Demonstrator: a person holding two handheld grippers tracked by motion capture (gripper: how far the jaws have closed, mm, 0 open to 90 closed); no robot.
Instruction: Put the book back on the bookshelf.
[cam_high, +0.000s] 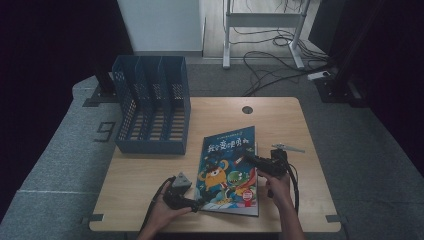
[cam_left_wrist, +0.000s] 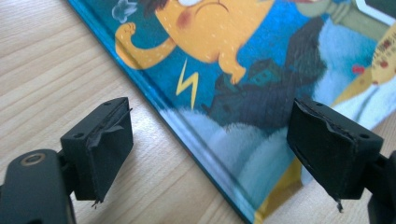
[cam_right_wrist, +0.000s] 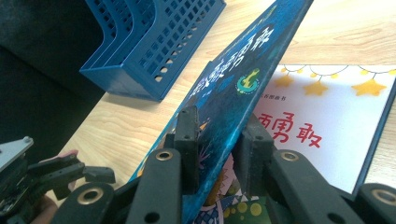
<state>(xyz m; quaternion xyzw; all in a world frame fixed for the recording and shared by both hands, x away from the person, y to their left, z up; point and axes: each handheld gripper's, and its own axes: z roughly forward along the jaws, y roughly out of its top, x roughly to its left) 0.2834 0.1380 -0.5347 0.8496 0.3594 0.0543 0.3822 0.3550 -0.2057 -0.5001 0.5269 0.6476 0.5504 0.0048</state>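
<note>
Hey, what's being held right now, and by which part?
The right hand-held gripper pinches the picture book's front cover at its open edge, lifting it. The left hand-held gripper is open, holding nothing.

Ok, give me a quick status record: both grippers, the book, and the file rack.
left gripper: open, jaws astride the book's near corner, not touching
right gripper: shut on the front cover, lifted off the first page
book: lies on table, cover partly raised
file rack: blue, upright, at far left of table, slots look empty
</note>
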